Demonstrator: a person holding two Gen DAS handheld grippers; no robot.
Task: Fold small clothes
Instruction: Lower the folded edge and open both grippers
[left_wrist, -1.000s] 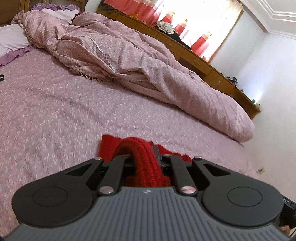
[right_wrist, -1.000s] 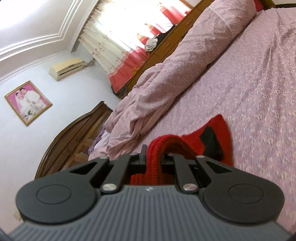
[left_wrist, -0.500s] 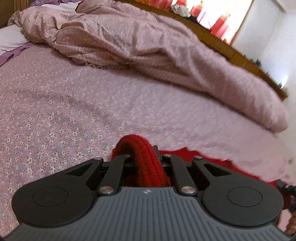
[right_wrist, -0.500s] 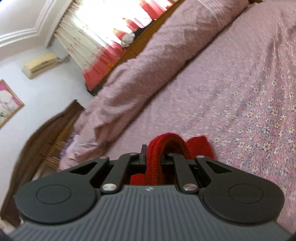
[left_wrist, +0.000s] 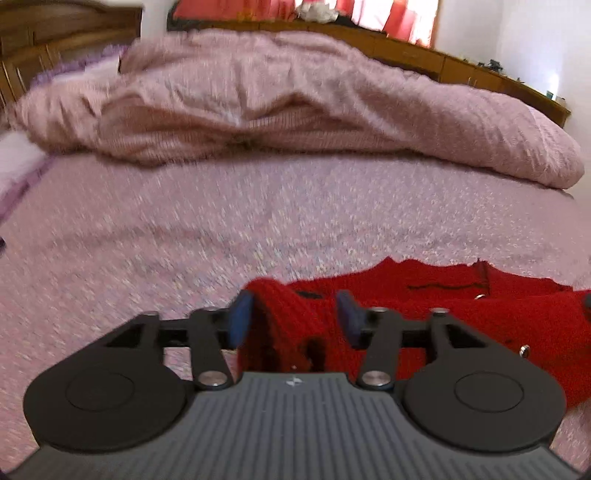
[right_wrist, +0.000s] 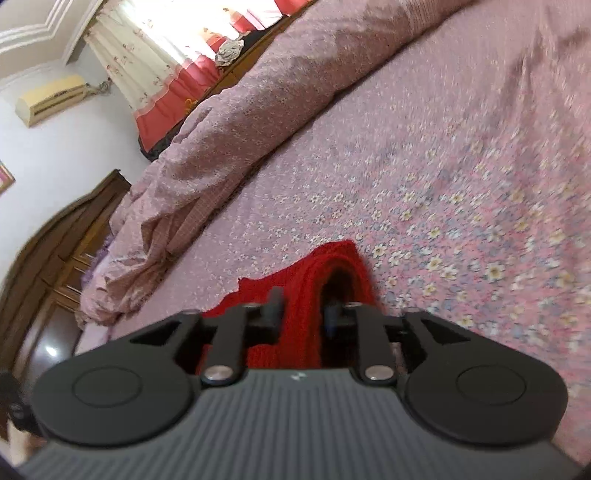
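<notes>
A small red knitted garment (left_wrist: 461, 306) lies on the pink flowered bedsheet (left_wrist: 258, 221), spread to the right of my left gripper. My left gripper (left_wrist: 295, 317) is open, its blue-padded jaws apart on either side of a ribbed red edge. In the right wrist view the same red garment (right_wrist: 325, 280) lies bunched on the sheet. My right gripper (right_wrist: 303, 314) is open a little, with a fold of the red knit between the jaws.
A rumpled pink quilt (left_wrist: 295, 107) lies across the far side of the bed and shows in the right wrist view (right_wrist: 240, 122). Wooden cabinets (left_wrist: 424, 55) run behind it. A wooden headboard (right_wrist: 59, 258) stands at the left.
Both grippers have come down to the sheet and opened, letting go of the red knit edge. The garment now lies spread on the bed.
</notes>
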